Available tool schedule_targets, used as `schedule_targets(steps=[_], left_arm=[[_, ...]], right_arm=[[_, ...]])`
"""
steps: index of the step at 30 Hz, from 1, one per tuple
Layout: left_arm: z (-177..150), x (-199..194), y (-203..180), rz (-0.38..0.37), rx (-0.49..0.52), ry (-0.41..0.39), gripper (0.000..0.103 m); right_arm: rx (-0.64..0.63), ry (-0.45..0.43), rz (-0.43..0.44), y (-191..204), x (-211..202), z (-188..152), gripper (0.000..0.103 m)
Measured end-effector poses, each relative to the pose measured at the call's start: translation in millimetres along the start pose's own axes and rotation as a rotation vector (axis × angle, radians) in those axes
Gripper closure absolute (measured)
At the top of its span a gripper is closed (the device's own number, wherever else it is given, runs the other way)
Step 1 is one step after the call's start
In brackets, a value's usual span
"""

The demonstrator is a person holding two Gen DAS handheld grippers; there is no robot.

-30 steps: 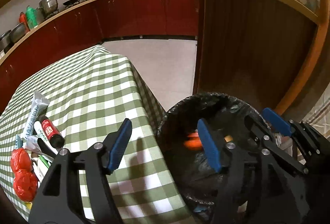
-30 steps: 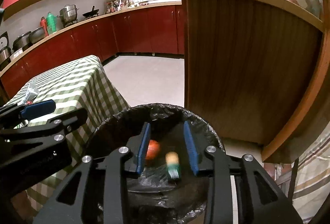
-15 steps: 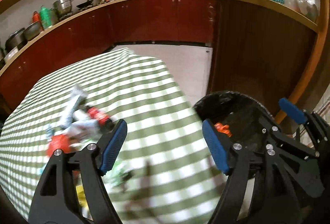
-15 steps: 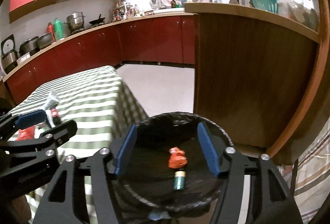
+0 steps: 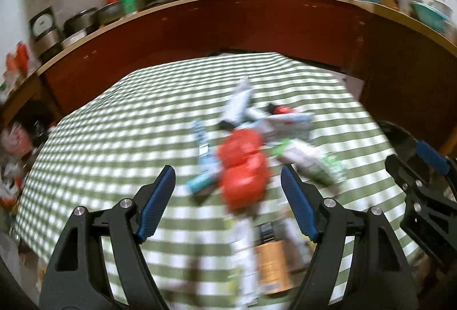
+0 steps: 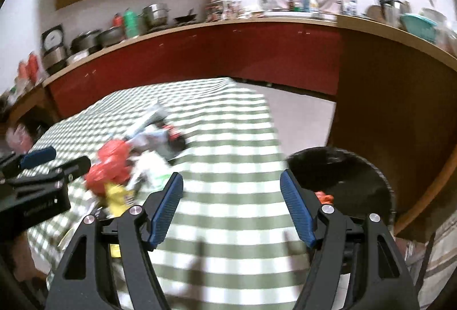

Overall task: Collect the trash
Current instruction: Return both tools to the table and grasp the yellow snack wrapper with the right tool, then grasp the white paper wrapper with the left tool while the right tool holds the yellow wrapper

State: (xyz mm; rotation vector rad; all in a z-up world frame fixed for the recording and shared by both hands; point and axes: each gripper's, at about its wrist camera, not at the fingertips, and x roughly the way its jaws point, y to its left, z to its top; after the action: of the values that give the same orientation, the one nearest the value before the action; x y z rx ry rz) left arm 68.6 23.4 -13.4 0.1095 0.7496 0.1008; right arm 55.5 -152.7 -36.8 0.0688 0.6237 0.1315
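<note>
Both grippers have swung from the black bin (image 6: 340, 175) back over the checked tabletop (image 5: 120, 138). The left gripper (image 5: 228, 203), fingers apart, now hovers above the trash pile (image 5: 244, 164); the right gripper (image 6: 231, 207) is likewise spread and empty.

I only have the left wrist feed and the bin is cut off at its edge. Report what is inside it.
Observer: The black-lined bin holds a crumpled red scrap by its table-side rim.
Operator: Now give me the right gripper.
Observer: The right gripper is wide open and empty, over the checked tablecloth, between the trash pile and the bin.
</note>
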Motion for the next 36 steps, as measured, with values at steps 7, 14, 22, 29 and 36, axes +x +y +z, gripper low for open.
schedule_targets(steps=[7,14,22,29,36], left_arm=[[-25,0,46,0.06,-0.068,0.042,0.028],[-43,1,72,0.086,-0.114,0.072,0.028],[-51,2,77,0.059,-0.128,0.084,0.027],[-49,-2,67,0.036,-0.124,0.075,0.027],[-46,-8,52,0.01,-0.109,0.062,0.027]], right_arm=[[-0.086,0.04,0.075,49,6,-17,0.035],[-0.14,0.079,0.098,79,18,-27,0.047],[-0.145,0.12,0.132,87,25,-32,0.073],[-0.149,0.088,0.122,87,15,-30,0.081],[-0.142,0.047,0.091,70,1,-23,0.081]])
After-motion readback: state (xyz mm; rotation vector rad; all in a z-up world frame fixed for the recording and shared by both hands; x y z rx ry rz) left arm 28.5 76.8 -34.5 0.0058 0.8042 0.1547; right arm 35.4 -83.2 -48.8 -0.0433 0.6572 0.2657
